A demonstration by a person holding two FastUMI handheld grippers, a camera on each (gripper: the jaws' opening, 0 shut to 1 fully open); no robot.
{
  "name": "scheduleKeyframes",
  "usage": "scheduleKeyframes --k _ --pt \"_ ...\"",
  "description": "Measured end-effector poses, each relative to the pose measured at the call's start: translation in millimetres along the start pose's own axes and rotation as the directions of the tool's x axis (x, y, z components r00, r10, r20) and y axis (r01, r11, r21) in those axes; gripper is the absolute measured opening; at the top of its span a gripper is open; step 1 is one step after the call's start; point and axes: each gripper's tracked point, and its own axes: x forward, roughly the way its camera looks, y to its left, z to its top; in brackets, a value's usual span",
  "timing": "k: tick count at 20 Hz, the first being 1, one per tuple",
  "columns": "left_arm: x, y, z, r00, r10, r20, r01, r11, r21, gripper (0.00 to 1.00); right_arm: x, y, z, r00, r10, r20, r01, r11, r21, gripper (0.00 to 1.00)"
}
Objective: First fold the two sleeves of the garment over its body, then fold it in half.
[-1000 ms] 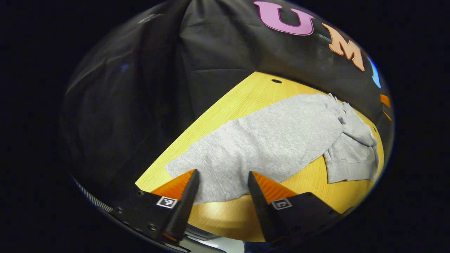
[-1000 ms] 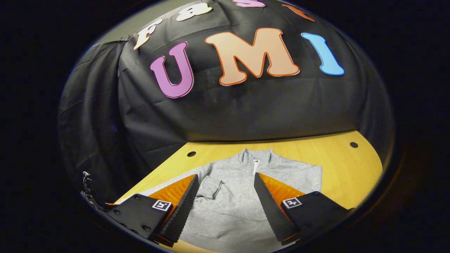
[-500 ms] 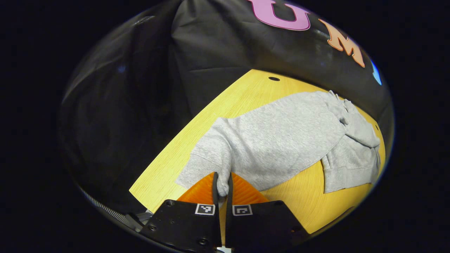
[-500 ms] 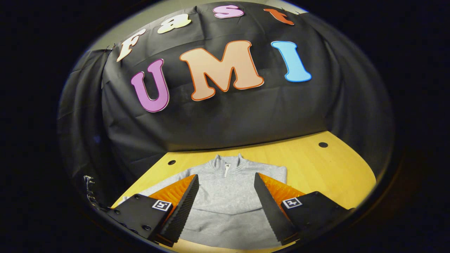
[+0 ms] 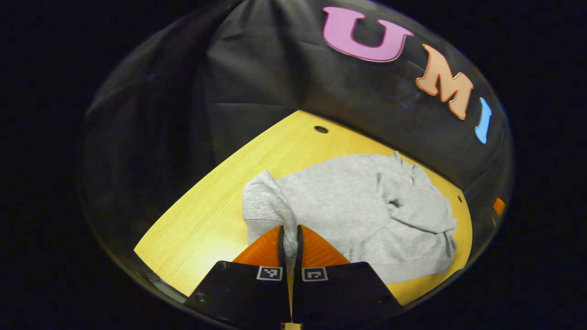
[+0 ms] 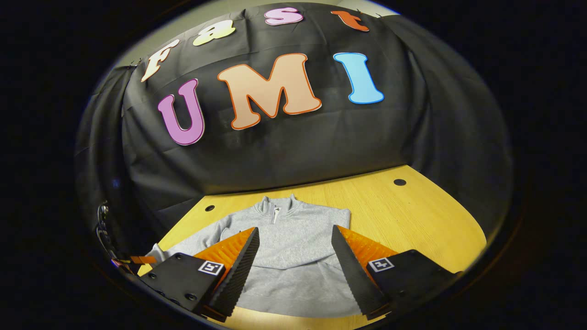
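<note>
A black cloth wall point(image 6: 293, 146) backs the booth, and before it stands a yellow wooden table point(image 6: 412, 215) with small round holes near its far edge. On the table lies a grey zip-neck sweatshirt point(image 6: 293, 238), collar toward the wall. In the left gripper view its right sleeve point(image 5: 426, 215) is folded across the body, while the left sleeve point(image 5: 263, 201) is lifted and bunched. The left hand-held gripper point(image 5: 289, 243) is clamped on that sleeve's cuff, both fingers pressing the fabric. The right hand-held gripper point(image 6: 293, 270) hovers over the sweatshirt's lower body with its fingers spread wide apart, holding nothing.
</note>
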Motion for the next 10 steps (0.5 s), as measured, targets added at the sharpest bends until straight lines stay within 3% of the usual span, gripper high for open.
scheduleKeyframes --k 5,6,7,10 --pt "12 -120 24 0.979 -0.205 0.023 0.201 0.974 0.102 0.01 -13 -26 -1 0.999 -0.043 0.014 0.043 0.999 0.013 0.98" --pt "12 -147 28 0.967 -0.253 0.024 0.249 0.961 0.119 0.01 -15 -32 -1 0.999 -0.050 0.017 0.050 0.999 0.016 0.94" --pt "13 -172 29 0.956 -0.294 0.020 0.289 0.947 0.139 0.01 -19 -39 1 0.998 -0.060 0.020 0.060 0.998 0.018 0.98" --pt "14 -246 38 0.913 -0.407 0.019 0.395 0.896 0.204 0.01 -26 -60 1 0.995 -0.091 0.027 0.090 0.996 0.020 0.94"
